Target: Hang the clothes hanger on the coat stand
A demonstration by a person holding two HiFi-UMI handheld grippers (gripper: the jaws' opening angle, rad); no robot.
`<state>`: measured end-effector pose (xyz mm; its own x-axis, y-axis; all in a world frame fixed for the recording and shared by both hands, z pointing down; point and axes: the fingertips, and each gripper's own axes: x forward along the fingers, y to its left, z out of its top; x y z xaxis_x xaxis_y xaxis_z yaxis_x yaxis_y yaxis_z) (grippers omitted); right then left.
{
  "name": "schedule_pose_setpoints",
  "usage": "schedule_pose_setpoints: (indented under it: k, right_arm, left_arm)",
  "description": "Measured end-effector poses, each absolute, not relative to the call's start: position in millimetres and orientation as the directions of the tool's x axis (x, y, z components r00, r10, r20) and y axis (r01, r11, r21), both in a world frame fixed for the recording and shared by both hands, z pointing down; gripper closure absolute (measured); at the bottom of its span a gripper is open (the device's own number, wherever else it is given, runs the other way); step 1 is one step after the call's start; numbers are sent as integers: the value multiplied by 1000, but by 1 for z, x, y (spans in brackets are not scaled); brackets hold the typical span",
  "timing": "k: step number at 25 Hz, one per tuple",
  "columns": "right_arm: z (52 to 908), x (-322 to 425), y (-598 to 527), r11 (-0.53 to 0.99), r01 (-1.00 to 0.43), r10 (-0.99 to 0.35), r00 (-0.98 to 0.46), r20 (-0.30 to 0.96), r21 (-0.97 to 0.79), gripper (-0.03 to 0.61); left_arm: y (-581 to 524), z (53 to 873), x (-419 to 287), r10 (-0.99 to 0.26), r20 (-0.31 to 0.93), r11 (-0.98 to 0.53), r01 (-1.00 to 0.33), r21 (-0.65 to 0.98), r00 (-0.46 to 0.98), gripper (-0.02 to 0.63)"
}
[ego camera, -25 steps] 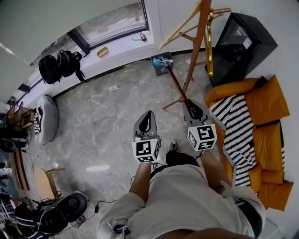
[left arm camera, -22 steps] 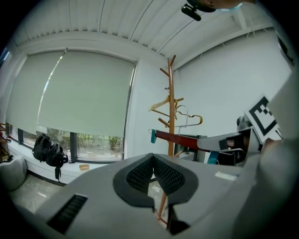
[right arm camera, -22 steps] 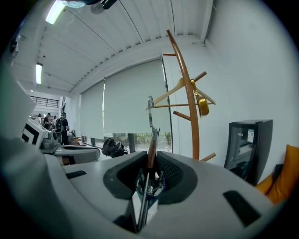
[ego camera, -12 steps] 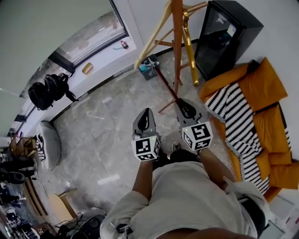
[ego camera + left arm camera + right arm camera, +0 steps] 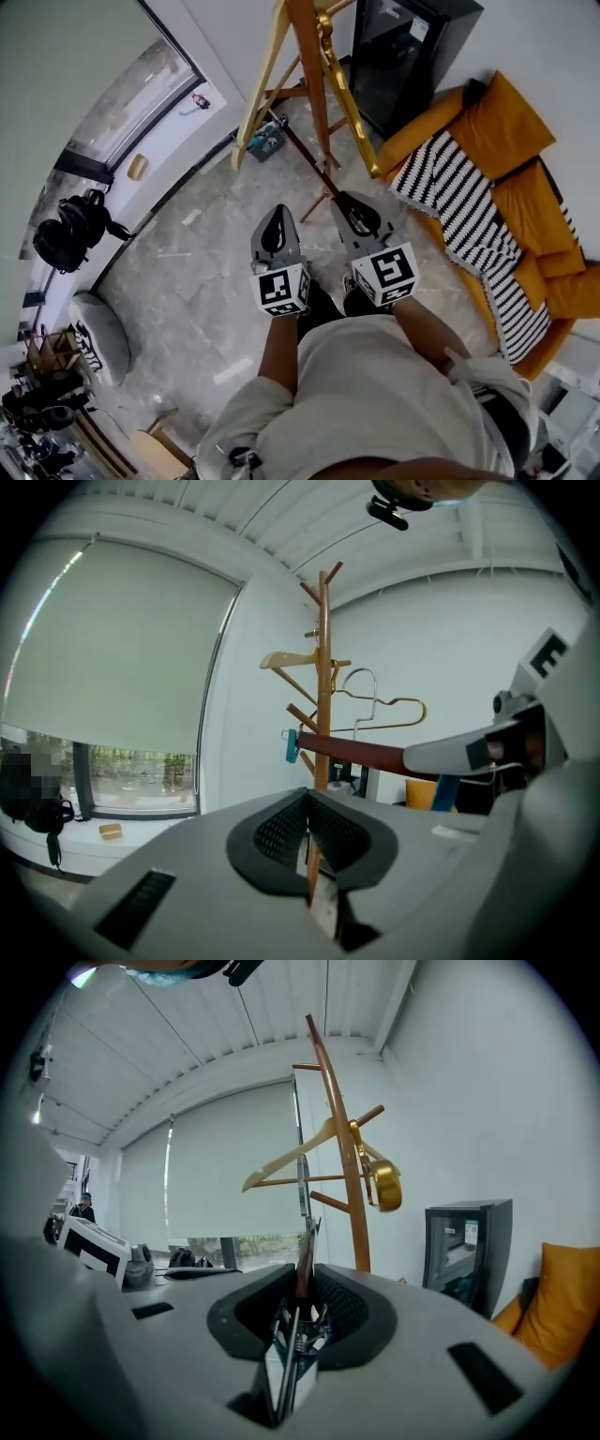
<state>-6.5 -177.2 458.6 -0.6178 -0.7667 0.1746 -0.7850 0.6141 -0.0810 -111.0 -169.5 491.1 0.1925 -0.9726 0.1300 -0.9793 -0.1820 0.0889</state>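
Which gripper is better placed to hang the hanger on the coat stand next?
Right. The right gripper is shut on the dark red hanger, whose bar points toward the coat stand. The left gripper is empty, its jaws together, so it would first need to take the hanger over.

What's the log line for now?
left claw shut, empty | right claw shut on red hanger | coat stand ahead | not hung

Beige shirt; grey left gripper, right gripper

Dark red clothes hanger, teal-clipped, roughly level; upright wooden coat stand just beyond it.
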Motion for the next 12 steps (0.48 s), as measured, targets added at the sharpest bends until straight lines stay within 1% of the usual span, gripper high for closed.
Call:
schedule_pose_setpoints:
  k: [5,12]
  right_arm:
    - [444,-10,-188,546,-836,-823,-547,154,-58,520]
    - [445,-24,-199,501,-861,-847,-508,155,-88,520]
  left_arm:
    - [-187,476,-114,-958,98,-266,-962,58,271,604]
    - [-200,471,-132,-945,100,-307,-950,49,311,604]
